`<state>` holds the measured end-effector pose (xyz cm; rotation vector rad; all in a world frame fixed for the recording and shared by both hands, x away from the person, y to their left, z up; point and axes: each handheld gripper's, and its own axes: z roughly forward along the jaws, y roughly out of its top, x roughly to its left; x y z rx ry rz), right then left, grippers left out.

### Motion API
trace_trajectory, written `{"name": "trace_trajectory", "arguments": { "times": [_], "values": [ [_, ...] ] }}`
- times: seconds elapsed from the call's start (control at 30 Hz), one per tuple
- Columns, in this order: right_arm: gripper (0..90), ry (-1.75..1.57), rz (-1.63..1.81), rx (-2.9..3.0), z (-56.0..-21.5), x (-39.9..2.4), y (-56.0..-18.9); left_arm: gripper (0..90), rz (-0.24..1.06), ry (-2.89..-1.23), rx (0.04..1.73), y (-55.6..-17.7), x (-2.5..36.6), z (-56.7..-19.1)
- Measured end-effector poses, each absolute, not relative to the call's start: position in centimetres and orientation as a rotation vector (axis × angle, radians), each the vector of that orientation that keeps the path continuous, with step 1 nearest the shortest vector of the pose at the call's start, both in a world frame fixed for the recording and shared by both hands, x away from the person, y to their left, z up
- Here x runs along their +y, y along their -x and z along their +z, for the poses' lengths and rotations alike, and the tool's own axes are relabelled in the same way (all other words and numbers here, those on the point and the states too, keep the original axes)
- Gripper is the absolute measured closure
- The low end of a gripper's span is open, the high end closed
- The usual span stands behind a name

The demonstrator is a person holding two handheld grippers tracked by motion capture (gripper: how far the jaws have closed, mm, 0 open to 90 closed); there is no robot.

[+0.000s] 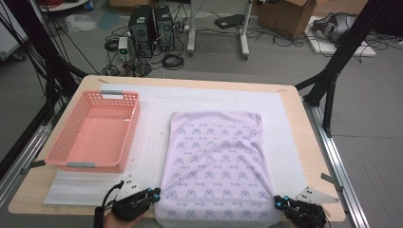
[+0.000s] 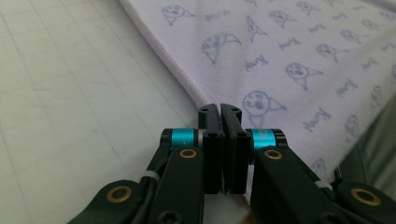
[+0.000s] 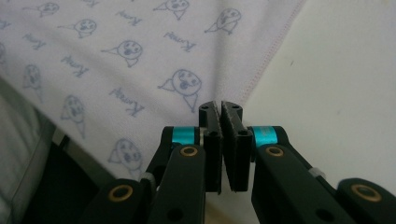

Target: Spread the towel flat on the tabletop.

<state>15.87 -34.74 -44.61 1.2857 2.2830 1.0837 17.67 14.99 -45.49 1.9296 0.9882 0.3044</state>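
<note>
Two claws, both of them mine, sit at the near corners of a white cloth printed with small blue faces, spread flat on the foam mat to the right of the pink basket. My left gripper has its jaws pressed together at the cloth's near left corner; my right gripper is likewise clamped at the near right corner. Whether fabric is actually pinched I cannot tell. I judge the cloth light, limp and a bit slippery, best taken by the hemmed corners. Its long axis runs away from me, far edge toward the table's back.
</note>
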Motion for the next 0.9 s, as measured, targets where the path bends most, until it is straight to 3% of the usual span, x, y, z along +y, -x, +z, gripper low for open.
{"name": "trace_trajectory", "arguments": {
  "times": [0.03,0.1,0.17,0.23,0.3,0.47,0.5,0.57,0.63,0.7,0.9],
  "values": [
    [82.9,-1.29,1.084,2.292,-44.5,-34.7,-15.7,80.4,0.315,-1.919,0.979,-17.7,15.0,-45.5],
    [66.7,-1.306,1.099,2.265,-44.3,-34.8,-15.9,61.2,0.319,-1.863,0.981,-18.3,15.1,-45.3],
    [63.9,-1.345,1.151,2.2,-44.2,-34.9,-16.3,56.4,0.321,-1.812,0.998,-19.1,15.2,-45.2],
    [68.1,-1.36,1.151,2.134,-44.2,-35.1,-17.0,55.7,0.322,-1.804,1.018,-20.1,15.1,-45.1],
    [71.8,-1.397,1.112,2.096,-44.4,-35.1,-18.1,56.9,0.311,-1.808,1.04,-21.0,14.9,-45.4],
    [71.2,-1.422,1.103,2.102,-45.3,-33.8,-20.5,58.1,0.259,-1.816,1.094,-22.4,14.4,-45.7],
    [73.3,-1.407,1.097,2.112,-45.3,-33.5,-20.7,59.0,0.257,-1.832,1.088,-22.4,14.2,-45.7],
    [87.1,-1.37,1.092,2.14,-45.3,-33.0,-20.8,59.5,0.273,-1.869,1.076,-22.3,13.6,-45.7],
    [88.0,-1.358,1.082,2.144,-45.2,-32.7,-20.7,67.0,0.304,-1.894,1.073,-22.1,13.0,-45.7],
    [88.9,-1.37,1.085,2.151,-45.1,-33.1,-20.6,87.1,0.352,-1.926,1.061,-21.8,12.7,-45.6],
    [88.8,-1.395,1.03,2.137,-44.3,-35.1,-19.0,87.8,0.303,-1.918,1.077,-20.2,13.8,-45.5]
  ]
}}
